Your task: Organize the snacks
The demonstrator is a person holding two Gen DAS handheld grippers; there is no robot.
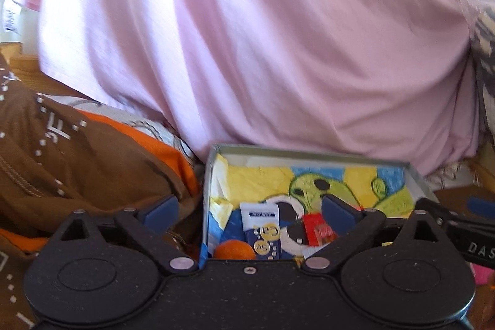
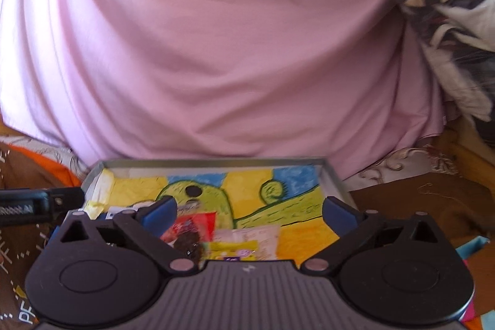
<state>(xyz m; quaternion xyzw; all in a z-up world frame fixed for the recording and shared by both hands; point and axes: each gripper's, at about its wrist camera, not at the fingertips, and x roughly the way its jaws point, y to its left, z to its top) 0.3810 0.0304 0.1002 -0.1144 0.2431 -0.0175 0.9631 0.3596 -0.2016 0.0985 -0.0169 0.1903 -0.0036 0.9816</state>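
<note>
Both grippers, left gripper (image 1: 249,214) and right gripper (image 2: 249,214), hang wide open and empty over the metal tin (image 1: 309,153), where an orange (image 1: 234,249), blue packet (image 1: 262,229) and red packet (image 1: 318,229) already lie, suggesting sorting is underway.

Left gripper (image 1: 249,211): black linkage, blue pads, silver rivets. Right gripper (image 2: 249,211): same, ribbed grey base.

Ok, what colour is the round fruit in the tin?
Orange, at the tin's near-left corner; left wrist view shows it best.
</note>
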